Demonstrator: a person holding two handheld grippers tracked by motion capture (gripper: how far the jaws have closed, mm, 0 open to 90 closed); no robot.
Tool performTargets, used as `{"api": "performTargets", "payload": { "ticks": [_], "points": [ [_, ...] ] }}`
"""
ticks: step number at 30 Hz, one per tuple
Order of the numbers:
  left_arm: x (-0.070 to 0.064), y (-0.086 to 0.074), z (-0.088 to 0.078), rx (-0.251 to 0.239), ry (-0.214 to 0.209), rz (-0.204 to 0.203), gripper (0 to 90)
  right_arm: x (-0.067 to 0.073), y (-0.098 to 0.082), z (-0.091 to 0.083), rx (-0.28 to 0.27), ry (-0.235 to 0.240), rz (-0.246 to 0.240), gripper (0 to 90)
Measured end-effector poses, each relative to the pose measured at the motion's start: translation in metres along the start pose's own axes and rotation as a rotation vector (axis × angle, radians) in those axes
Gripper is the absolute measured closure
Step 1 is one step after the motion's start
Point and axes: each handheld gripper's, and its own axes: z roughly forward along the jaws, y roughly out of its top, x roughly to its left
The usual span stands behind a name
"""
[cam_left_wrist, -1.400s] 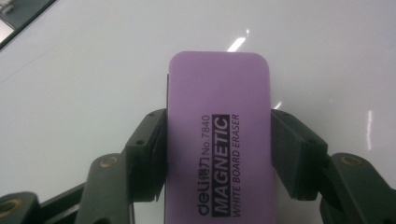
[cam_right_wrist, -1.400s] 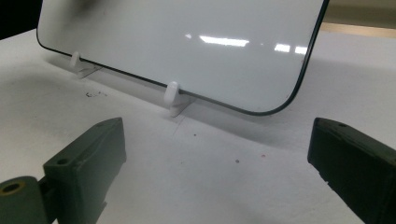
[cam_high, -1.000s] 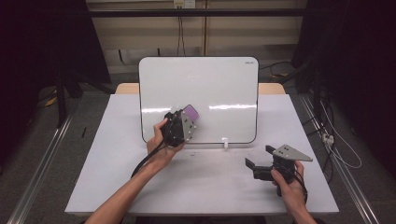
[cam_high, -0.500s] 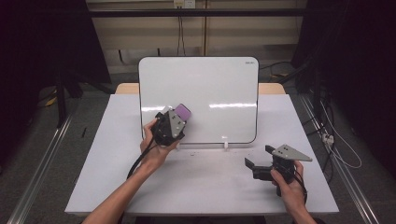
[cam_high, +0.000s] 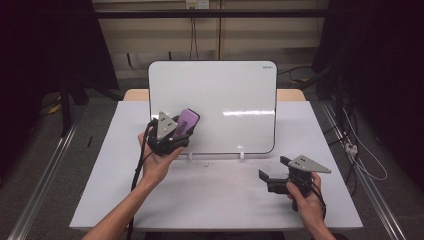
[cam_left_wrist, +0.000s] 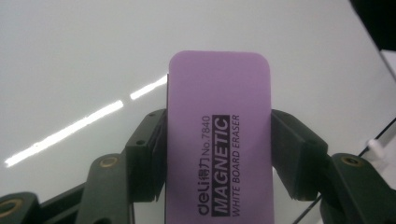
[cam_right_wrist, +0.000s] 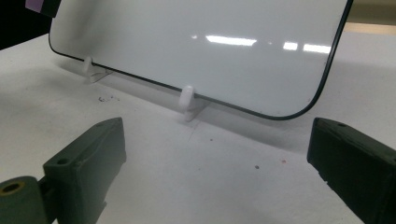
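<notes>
A white board (cam_high: 220, 100) stands propped on two small white feet at the back of the table. My left gripper (cam_high: 181, 129) is shut on a purple magnetic board eraser (cam_high: 186, 121), held against the board's lower left area. In the left gripper view the eraser (cam_left_wrist: 219, 140) sits upright between both black jaws, with the board's surface (cam_left_wrist: 84, 56) behind it. My right gripper (cam_high: 272, 170) rests low at the table's front right, jaws open and nothing between them. The right gripper view looks at the board's lower edge (cam_right_wrist: 210, 46) and a white foot (cam_right_wrist: 187, 100).
The white table (cam_high: 210, 200) has small dark specks near the board's feet. Black cables run down behind the board and a cable bundle (cam_high: 360, 155) lies on the floor at the right. Metal rails (cam_high: 45, 170) flank the table.
My left gripper has carried the eraser leftwards and slightly up along the board. The right gripper has stayed in place.
</notes>
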Motion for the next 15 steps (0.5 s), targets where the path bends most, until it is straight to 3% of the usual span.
{"api": "performTargets", "payload": {
  "ticks": [7,13,15],
  "points": [
    [0.006,-0.005,-0.015,-0.039,-0.050,-0.135,41.2,0.005,0.000,0.002,-0.017,0.009,0.008,4.3],
    [0.001,-0.007,-0.018,-0.056,-0.091,-0.176,41.2,0.014,0.001,0.008,-0.052,0.028,-0.006,4.7],
    [-0.002,-0.006,-0.018,-0.066,-0.095,-0.166,41.2,0.018,0.000,0.010,-0.062,0.030,-0.027,5.3]
  ]
}}
